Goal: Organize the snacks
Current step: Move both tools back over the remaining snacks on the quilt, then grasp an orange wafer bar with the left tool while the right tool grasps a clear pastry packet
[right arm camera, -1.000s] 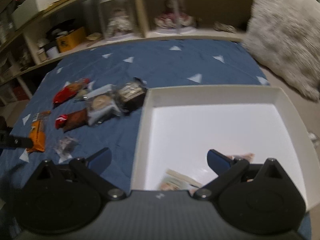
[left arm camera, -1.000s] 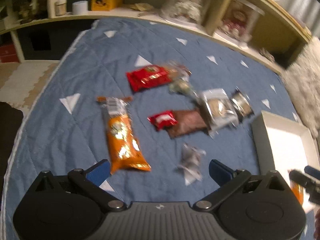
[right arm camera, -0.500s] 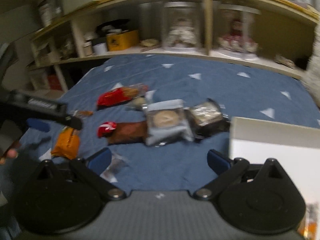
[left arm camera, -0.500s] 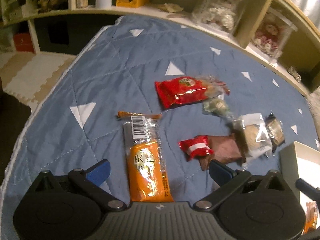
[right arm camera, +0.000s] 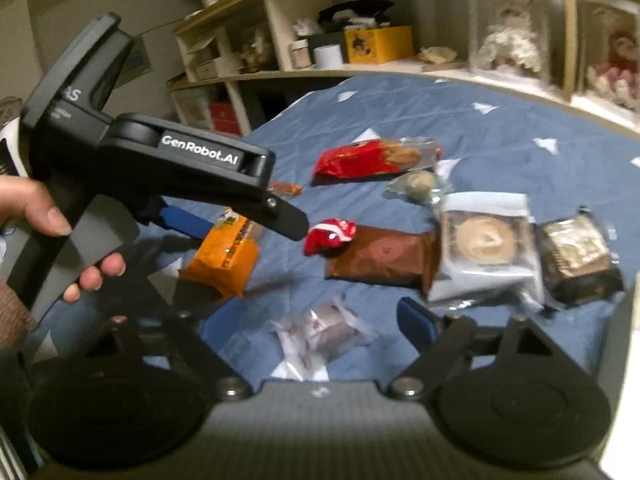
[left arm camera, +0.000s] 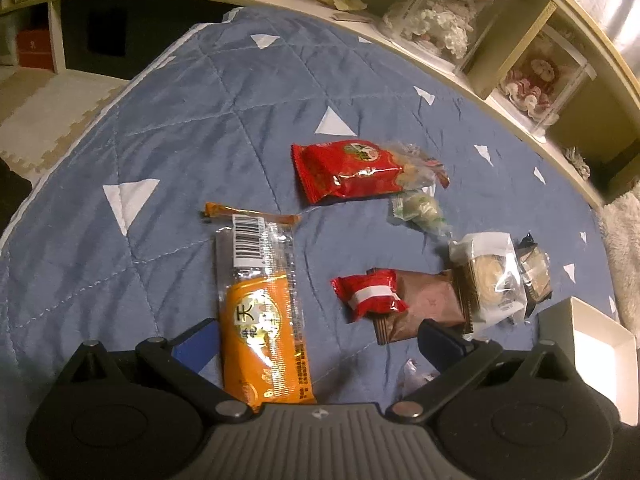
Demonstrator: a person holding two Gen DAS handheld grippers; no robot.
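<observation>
A: Left gripper (left arm camera: 316, 338) — jaws wide apart, nothing pinched. The orange packet (left arm camera: 262, 320) lies between them, bottom centre of the left view, flat on the blue quilt (left arm camera: 160, 152).

B: And mine, the right gripper (right arm camera: 308, 332)? Its jaws are closing, with the small clear wrapper (right arm camera: 324, 334) between them at bottom centre, not yet pinched as far as I can tell.

A: I'd come lower and square up on the orange packet across its narrow width — it's slippery film.

B: I'd close slowly so the wrapper doesn't skid. The white box (left arm camera: 596, 340) sits at the lower right edge of the left view; both probably go there.
</observation>
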